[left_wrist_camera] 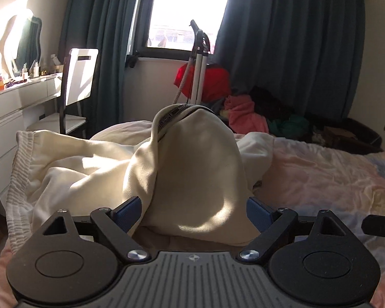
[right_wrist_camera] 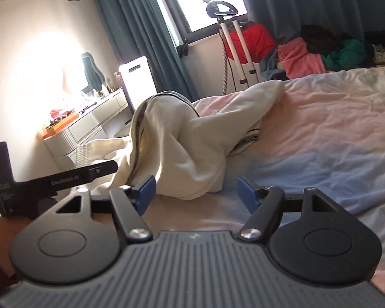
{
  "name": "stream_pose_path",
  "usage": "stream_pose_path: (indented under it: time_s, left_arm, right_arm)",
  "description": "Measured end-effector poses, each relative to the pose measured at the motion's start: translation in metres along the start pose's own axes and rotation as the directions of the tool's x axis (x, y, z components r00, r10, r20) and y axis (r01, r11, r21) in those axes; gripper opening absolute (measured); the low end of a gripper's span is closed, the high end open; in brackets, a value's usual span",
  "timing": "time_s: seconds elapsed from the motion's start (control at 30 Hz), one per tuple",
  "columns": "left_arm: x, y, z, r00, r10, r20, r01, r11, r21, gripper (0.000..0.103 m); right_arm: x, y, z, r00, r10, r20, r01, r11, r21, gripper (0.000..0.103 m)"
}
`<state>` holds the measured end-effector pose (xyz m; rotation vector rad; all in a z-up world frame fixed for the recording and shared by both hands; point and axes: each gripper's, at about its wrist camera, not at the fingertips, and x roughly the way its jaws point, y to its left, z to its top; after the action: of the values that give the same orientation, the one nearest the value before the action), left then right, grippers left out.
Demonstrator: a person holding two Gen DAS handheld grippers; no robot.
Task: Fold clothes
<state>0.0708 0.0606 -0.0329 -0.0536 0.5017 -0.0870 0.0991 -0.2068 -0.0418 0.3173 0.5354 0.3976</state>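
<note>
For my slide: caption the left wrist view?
Open left hand-held gripper straddling a bunched cream garment on the bed.

- The garment (left_wrist_camera: 187, 169) is heaped on the bed (left_wrist_camera: 320, 179), at centre frame in both views.
- In the left wrist view, the left gripper (left_wrist_camera: 192, 213) is placed at lower centre, with the garment between its fingers.
- A table (left_wrist_camera: 20, 97) is seen at left, a chair (left_wrist_camera: 79, 82) beside it.
- A clothes pile (left_wrist_camera: 243, 110) is found behind the bed, right of centre.
</note>
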Motion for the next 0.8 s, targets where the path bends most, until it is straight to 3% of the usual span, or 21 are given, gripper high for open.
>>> stream_pose_path:
  time_s: [0.2,0.47,0.57,0.63,0.67,0.77,0.8]
  left_arm:
    - [0.061,0.013,0.053,1.0,0.0,-0.002,0.0,1.0,0.018,0.09]
    - [0.18,-0.004,0.148,0.997,0.078,0.01,-0.078,0.993,0.085,0.085]
    - [0.224,-0.02,0.159,0.989,0.111,-0.096,-0.096,0.985,0.145,0.076]
    - [0.253,-0.033,0.157,0.963,0.156,-0.221,-0.101,0.965,0.242,0.061]
    - [0.258,-0.039,0.154,0.954,0.172,-0.244,-0.099,0.953,0.286,0.058]
    - [0.25,-0.053,0.146,0.958,0.179,-0.225,-0.09,0.93,0.357,0.039]
    - [0.24,-0.058,0.143,0.963,0.172,-0.208,-0.087,0.927,0.365,0.026]
  right_arm:
    - [0.015,-0.023,0.001,0.999,-0.03,-0.016,0.031,0.997,0.077,0.073]
    - [0.054,-0.08,0.008,0.996,-0.082,-0.042,0.088,0.981,0.174,0.073]
    - [0.073,-0.099,0.007,0.994,-0.092,-0.059,0.103,0.971,0.217,0.073]
    - [0.085,-0.11,0.006,0.994,-0.079,-0.078,0.096,0.963,0.251,0.073]
    - [0.09,-0.115,0.005,0.994,-0.071,-0.086,0.091,0.959,0.267,0.073]
    - [0.098,-0.121,0.002,0.992,-0.069,-0.108,0.098,0.953,0.288,0.073]
    - [0.098,-0.121,0.002,0.992,-0.068,-0.106,0.097,0.952,0.291,0.073]
